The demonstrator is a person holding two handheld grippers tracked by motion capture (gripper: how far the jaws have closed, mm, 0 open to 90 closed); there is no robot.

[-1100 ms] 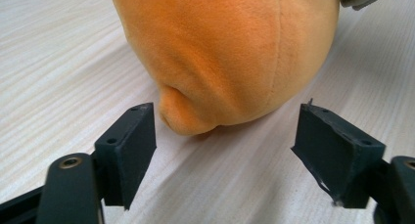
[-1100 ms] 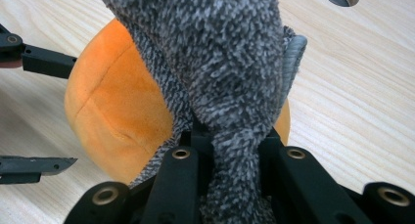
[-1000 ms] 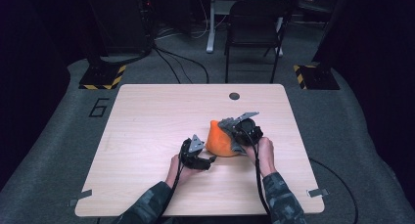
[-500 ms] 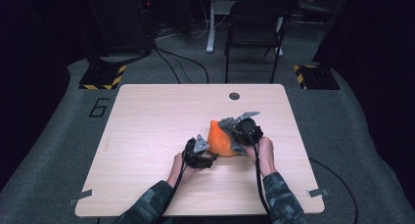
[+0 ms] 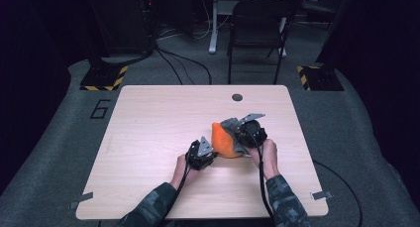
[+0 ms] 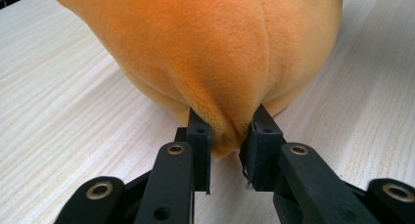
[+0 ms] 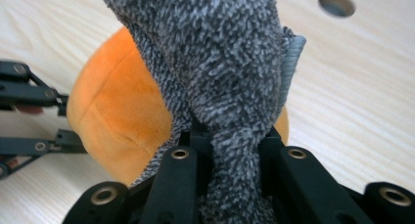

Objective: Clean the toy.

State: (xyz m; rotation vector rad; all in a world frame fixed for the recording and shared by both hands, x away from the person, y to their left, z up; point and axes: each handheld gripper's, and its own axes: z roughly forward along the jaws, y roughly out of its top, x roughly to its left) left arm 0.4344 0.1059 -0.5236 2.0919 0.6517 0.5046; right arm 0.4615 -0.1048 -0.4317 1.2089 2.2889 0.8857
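Note:
An orange plush (image 5: 223, 142) lies on the wooden table (image 5: 163, 113), with a grey fuzzy fabric (image 5: 231, 125) draped over its far right side. My left gripper (image 5: 211, 150) is at the plush's near left edge. Its jaws have just been closing, and in the left gripper view the left gripper (image 6: 227, 136) pinches a fold of the orange plush (image 6: 210, 48) between its pads. My right gripper (image 5: 238, 138) comes in from the right. In the right gripper view the right gripper (image 7: 230, 141) is shut on a bunched strip of the grey fabric (image 7: 230, 62), beside the orange plush (image 7: 112, 116).
A round hole (image 5: 237, 97) is cut in the tabletop near its far edge, behind the plush. A folding chair (image 5: 257, 28) and floor cables stand beyond the table. Bare wood stretches to the left and toward the near edge.
Both hands have kept their places beside the plush. The left gripper's front looks drawn in tighter against the plush's edge.

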